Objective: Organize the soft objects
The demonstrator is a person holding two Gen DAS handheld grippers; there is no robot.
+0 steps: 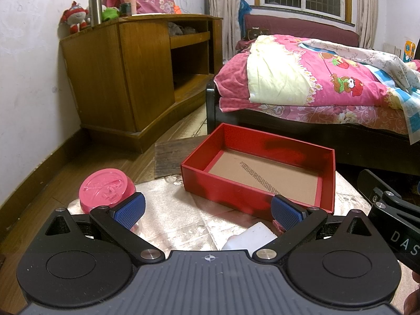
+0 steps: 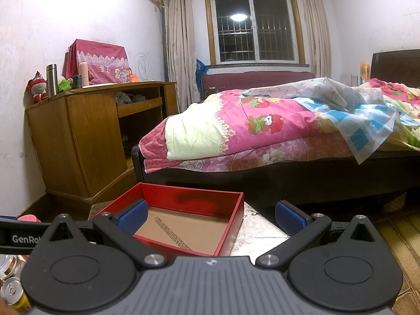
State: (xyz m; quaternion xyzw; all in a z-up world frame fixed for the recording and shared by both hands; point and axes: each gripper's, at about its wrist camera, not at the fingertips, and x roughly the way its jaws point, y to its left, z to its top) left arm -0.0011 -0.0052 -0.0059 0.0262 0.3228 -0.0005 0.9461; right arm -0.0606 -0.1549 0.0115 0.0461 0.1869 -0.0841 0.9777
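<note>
An open red box with a bare cardboard floor sits on a low table with a pale patterned cloth; it also shows in the right wrist view. My left gripper is open and empty, held above the cloth just in front of the box. A white soft block lies below it, and a pink piece peeks out by the right pad. My right gripper is open and empty, over the box's near right side.
A jar with a pink lid stands at the table's left. A drink can lies at lower left of the right wrist view. A wooden desk stands left, and a bed with pink quilts behind.
</note>
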